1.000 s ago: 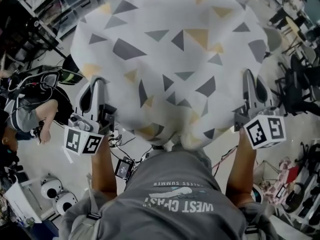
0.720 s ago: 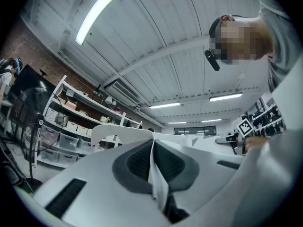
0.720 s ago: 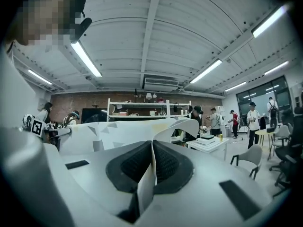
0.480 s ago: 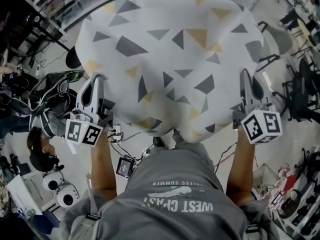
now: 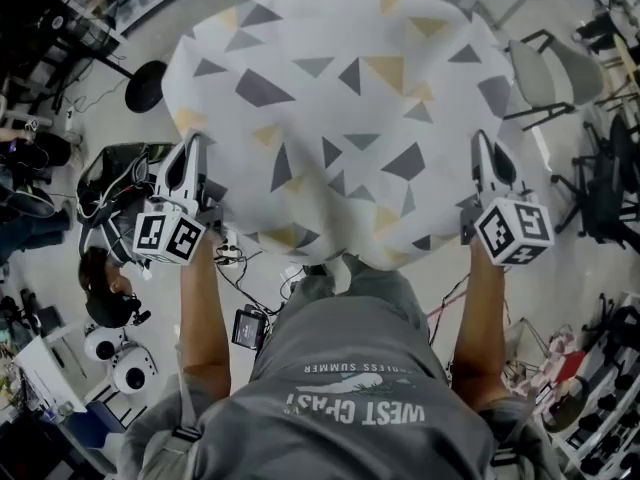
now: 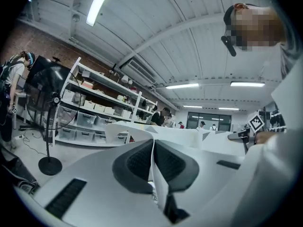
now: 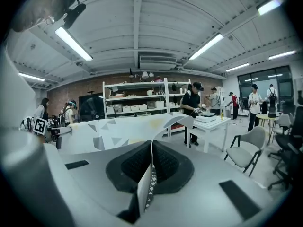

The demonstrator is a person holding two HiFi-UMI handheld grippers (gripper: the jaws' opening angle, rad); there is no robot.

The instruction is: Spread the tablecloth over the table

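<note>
The tablecloth (image 5: 340, 118), white with grey and yellow triangles, billows wide in the air ahead of me and hides whatever lies beneath it. My left gripper (image 5: 189, 166) is shut on the cloth's near left corner. A thin edge of cloth (image 6: 159, 186) runs up between the dark pads (image 6: 135, 162) of that gripper (image 6: 152, 148). My right gripper (image 5: 486, 160) is shut on the near right corner. There the cloth's edge (image 7: 146, 188) is pinched in the gripper (image 7: 151, 148), and the patterned sheet (image 7: 118, 129) stretches away to the left.
A black floor fan (image 5: 147, 85) stands at the left near shelving (image 6: 94, 112). A grey chair (image 5: 548, 73) and a white table (image 7: 210, 122) stand at the right, with people around them. Someone crouches low at the left (image 5: 100, 283). Cables lie by my feet (image 5: 250, 268).
Both grippers have moved forward and down together with the cloth's corners. The billowing cloth has sunk and stretched out further ahead. Both grips have held.
</note>
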